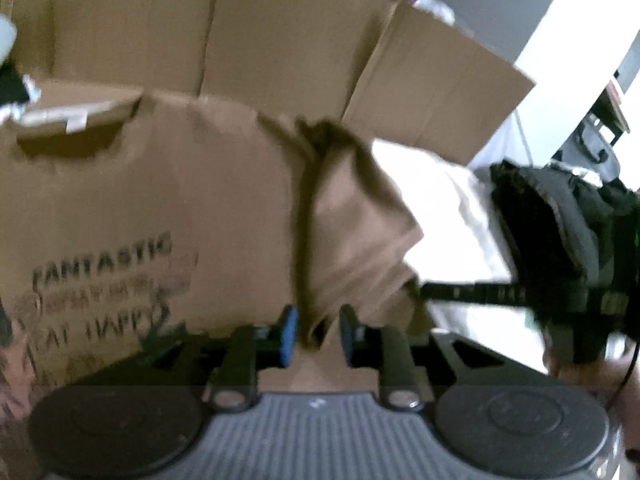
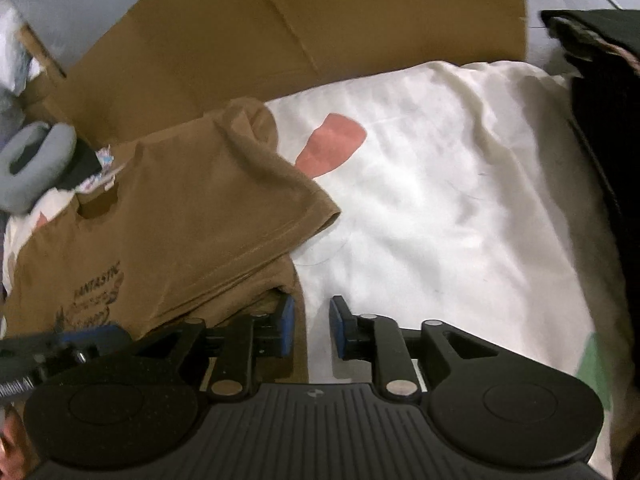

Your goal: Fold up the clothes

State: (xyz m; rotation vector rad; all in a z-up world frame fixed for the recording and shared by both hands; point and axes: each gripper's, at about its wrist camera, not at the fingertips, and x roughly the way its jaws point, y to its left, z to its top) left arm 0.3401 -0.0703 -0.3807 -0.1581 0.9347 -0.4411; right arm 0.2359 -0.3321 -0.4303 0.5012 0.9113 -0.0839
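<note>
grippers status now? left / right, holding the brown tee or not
Left gripper: jaws apart, brown T-shirt fabric between the pads, not clamped.
Right gripper: jaws apart, holding nothing, at the shirt's edge over the white sheet.

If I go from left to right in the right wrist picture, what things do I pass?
Grey neck pillow → brown T-shirt → pink patch on the white sheet → dark clothes.

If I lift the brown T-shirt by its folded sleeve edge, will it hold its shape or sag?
Likely sag: the brown T-shirt drapes in soft wrinkles and its sleeve already lies folded over itself. It probably weighs little, being thin knit. It may drag rather than slide on the white sheet, since cloth lies on cloth, so the fold could come undone.
</note>
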